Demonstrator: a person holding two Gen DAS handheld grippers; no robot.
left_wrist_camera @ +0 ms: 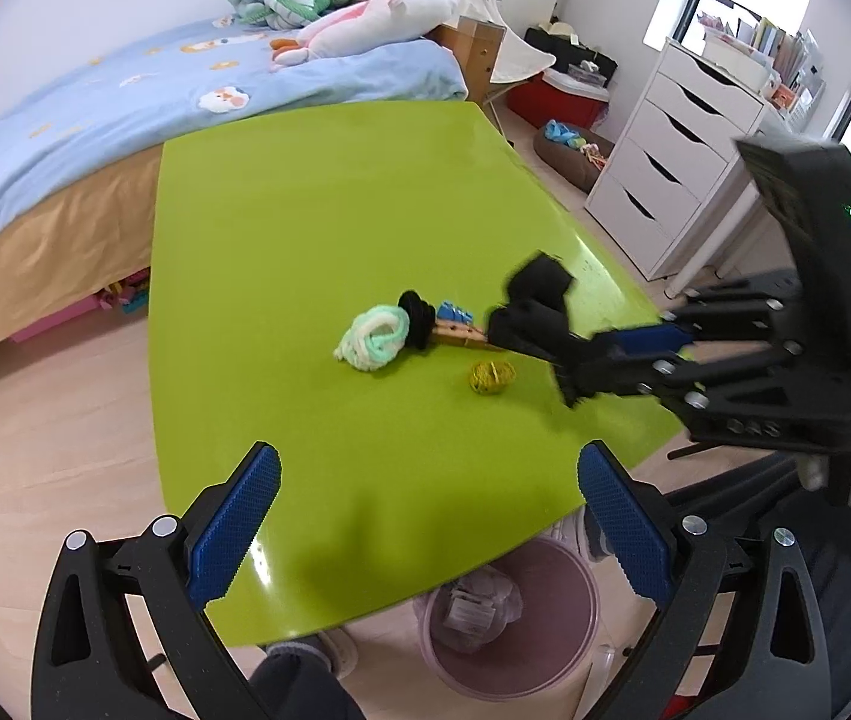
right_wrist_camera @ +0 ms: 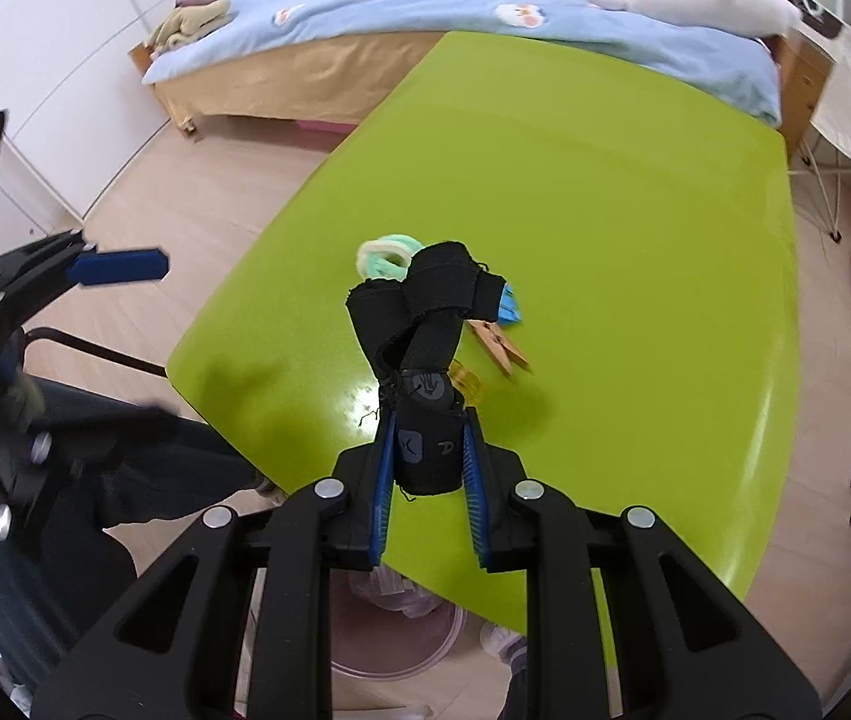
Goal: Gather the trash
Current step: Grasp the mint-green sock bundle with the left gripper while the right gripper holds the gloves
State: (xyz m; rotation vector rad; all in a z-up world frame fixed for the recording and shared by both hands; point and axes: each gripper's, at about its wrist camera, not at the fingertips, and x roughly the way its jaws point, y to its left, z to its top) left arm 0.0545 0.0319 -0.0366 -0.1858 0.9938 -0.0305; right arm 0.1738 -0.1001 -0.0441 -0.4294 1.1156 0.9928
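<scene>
Fig. Two wrist views, trash collection at a green table (left_wrist_camera: 305,192). Your right gripper (right_wrist_camera: 428,462) is pinching a black wrap/strap (right_wrist_camera: 425,324) by its lower end; pads press both sides, and the loose folded part stands up past the fingertips, clear of the tabletop. In the left view the same wrap (left_wrist_camera: 536,294) hangs at approx 3 o'clock of the remaining clutter. Your left gripper (left_wrist_camera: 425,516) is spread wide w/ nothing between the pads, hovering over the near table edge.

Still on the table: a mint-and-white yarn bundle (left_wrist_camera: 374,336), a small black item (left_wrist_camera: 416,318) touching it, a blue clip (left_wrist_camera: 455,312), a wooden clothespin (left_wrist_camera: 467,336) and a yellow-green crumpled ball (left_wrist_camera: 491,375) just beside them at 5 o'clock.

The pink bin (left_wrist_camera: 569,618) sits on the floor under the near table edge, at 6 o'clock in the left view, w/ paper already inside.

Likely step: carry the wrap to the bin. To do it well, keep the pinch firm, as the floppy upper end may swing. Clear the table edge before lowering, centre the wrap over the bin mouth, then let go. Keep your left gripper out of the path
</scene>
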